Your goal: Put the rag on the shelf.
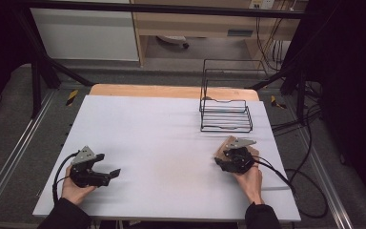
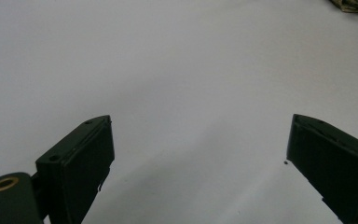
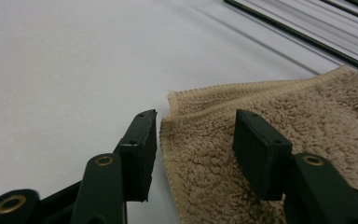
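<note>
1. Towel [image 3: 261, 140], beige, folded, lying just before the wire rack [image 1: 225, 114]; the right gripper view shows its terry pile.
2. Right gripper [image 3: 196, 135]: jaws part-open astride the towel's edge, pads not pressing.
3. Left gripper [image 2: 198, 154]: jaws wide apart over bare table [image 1: 162, 138].

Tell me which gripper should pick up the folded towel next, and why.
Right. The right gripper is at the towel, its jaws straddling the folded edge, not yet pressing. The left gripper sits open over bare table, far across from it.
</note>
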Tool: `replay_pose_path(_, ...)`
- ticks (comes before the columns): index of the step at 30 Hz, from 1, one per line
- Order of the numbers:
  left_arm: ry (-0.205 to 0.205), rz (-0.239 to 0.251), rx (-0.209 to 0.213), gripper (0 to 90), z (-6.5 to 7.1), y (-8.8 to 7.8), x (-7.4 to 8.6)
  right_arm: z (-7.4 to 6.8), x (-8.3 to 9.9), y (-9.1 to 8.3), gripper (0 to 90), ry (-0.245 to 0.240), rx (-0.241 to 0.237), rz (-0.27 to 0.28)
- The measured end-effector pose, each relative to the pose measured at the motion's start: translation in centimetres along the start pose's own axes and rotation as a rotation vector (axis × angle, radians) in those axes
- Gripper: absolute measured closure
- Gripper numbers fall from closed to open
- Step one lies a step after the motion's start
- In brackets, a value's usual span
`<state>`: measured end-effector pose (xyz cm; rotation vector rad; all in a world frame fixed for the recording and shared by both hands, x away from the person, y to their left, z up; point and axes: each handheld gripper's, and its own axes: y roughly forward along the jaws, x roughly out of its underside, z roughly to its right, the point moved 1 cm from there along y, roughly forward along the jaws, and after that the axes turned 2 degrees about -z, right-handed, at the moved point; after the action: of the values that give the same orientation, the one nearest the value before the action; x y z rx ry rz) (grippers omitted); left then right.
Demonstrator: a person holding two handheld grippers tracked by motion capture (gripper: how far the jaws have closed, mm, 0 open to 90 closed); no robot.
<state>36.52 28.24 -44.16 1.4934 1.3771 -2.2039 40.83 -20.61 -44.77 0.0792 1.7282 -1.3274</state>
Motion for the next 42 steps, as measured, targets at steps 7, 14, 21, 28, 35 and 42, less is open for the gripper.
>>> replay_pose_path(7,0.002,-0.003,0.001,7.5,0.07,0.05,-0.03,-0.09,0.16,0.78,52.4,-0.037,0.04,-0.015)
replay_pose_path(14,0.001,-0.001,0.001,7.6,0.0,-0.03,-0.01,-0.15,0.17,0.89,54.2,-0.048,0.048,-0.025)
replay_pose_path(21,-0.006,-0.006,-0.004,7.7,-0.06,0.04,0.02,-0.03,0.17,0.73,63.5,-0.042,0.054,-0.038)
replay_pose_path(28,-0.006,-0.009,-0.007,7.8,-0.01,0.11,0.02,0.2,0.07,0.66,71.2,-0.037,0.05,-0.047)
replay_pose_path(35,0.0,-0.019,-0.014,7.9,-0.01,0.24,0.07,0.33,0.01,0.57,79.0,-0.009,0.045,-0.048)
replay_pose_path(42,-0.003,-0.014,-0.02,8.2,-0.27,0.11,0.09,0.28,0.1,0.49,82.1,-0.002,0.051,-0.036)
